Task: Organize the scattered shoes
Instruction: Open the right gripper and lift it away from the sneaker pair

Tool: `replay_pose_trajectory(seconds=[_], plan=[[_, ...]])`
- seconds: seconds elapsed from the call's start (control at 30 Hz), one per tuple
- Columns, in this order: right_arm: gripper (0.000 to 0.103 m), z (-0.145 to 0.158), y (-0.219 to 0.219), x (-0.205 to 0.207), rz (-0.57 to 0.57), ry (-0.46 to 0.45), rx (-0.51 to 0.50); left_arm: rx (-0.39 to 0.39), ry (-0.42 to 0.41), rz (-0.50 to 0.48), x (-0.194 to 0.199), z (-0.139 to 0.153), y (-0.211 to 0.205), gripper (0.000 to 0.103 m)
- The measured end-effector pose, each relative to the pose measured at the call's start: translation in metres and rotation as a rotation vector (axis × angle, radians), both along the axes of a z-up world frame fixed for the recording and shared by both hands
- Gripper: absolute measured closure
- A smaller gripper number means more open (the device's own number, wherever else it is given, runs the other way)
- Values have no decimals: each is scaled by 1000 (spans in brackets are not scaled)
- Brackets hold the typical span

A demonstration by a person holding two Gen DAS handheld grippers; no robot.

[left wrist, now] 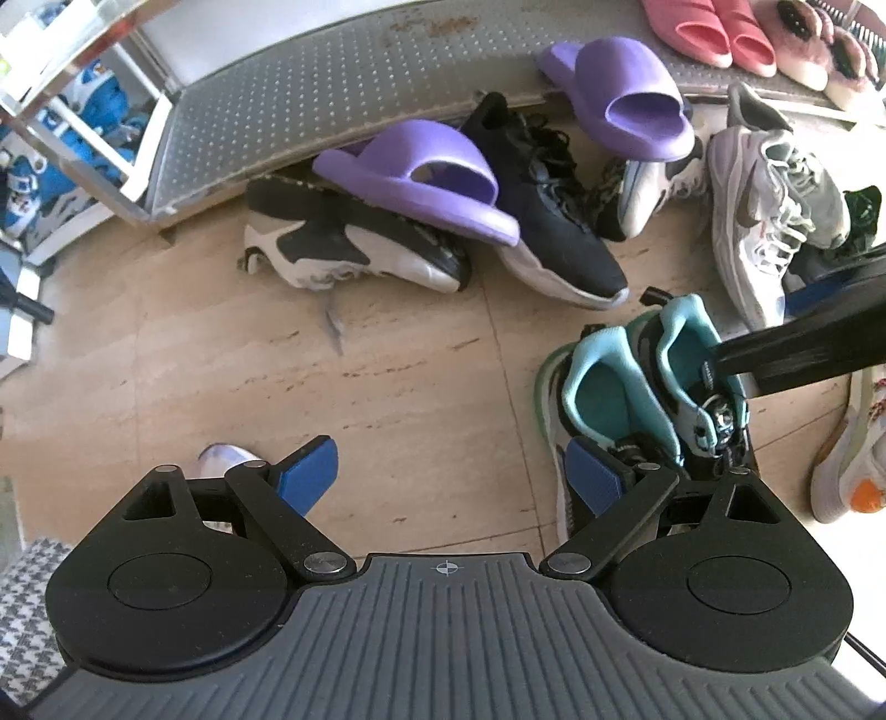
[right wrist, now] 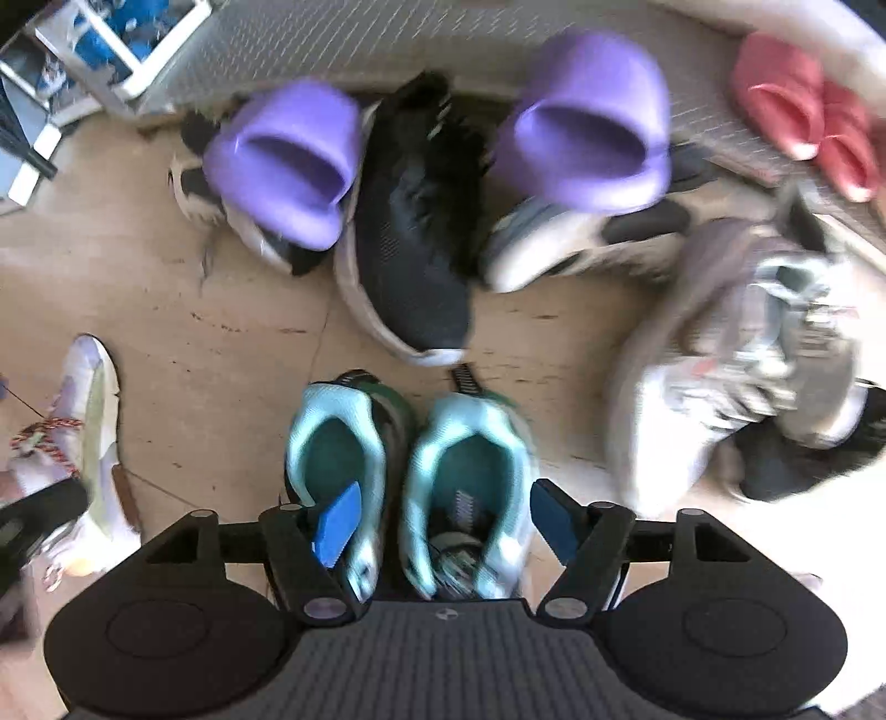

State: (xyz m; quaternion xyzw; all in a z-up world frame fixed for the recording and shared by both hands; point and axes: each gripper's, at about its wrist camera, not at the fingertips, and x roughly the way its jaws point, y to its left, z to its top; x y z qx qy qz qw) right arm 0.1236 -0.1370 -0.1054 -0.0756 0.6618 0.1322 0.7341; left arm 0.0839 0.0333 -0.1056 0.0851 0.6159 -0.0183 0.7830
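The right gripper [right wrist: 440,523] stood directly above the pair of teal-lined sneakers [right wrist: 410,471], its jaws spread wide with one blue pad inside the left shoe's opening and the other just outside the right shoe's collar — whether either pad touched the fabric could not be told through the blur. The left gripper [left wrist: 448,476] hung wide open over bare tan floor [left wrist: 221,360], gripping nothing, with the same pair just beside its right finger. Beyond lay the scattered shoes — two purple slides [left wrist: 426,177] resting on a black sneaker [left wrist: 548,221] and black-and-white sneakers, a grey trainer [left wrist: 769,221] to the right — against the perforated grey shelf [left wrist: 310,83] bearing pink slides [left wrist: 709,27].
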Motion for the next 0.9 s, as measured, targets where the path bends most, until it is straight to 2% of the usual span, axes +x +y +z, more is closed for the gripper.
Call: replay_pose_trajectory(seconds=[0.07,0.13,0.2,0.27,0.33,0.4,0.53,0.73,0.9], plan=[[24,31,-21,-16,-2,-20,-13,-5,11,-5,-2,-3,0,10],[20,44,-36,-34,-26,-66,-5,-28,40,-14,-7,-10,-2,10],[22,33,-43,-41,-49,-78,1,-24,59,-24,-11,-16,-4,10],[29,11,-48,-48,-72,-67,-5,0,65,-45,-15,-23,-6,11],[37,-15,-45,-52,-71,7,-17,16,83,-58,-16,-31,-10,13],[37,-29,-42,-58,-58,55,-7,33,100,-71,-17,-39,-14,14],[35,-31,-35,-59,1,74,4,-12,138,-59,-12,-46,-28,14],[34,-27,-55,-45,-109,80,76,-79,196,-40,-5,-58,-49,14],[34,-23,-61,-36,-153,91,67,-117,234,-38,-2,-65,-65,11]])
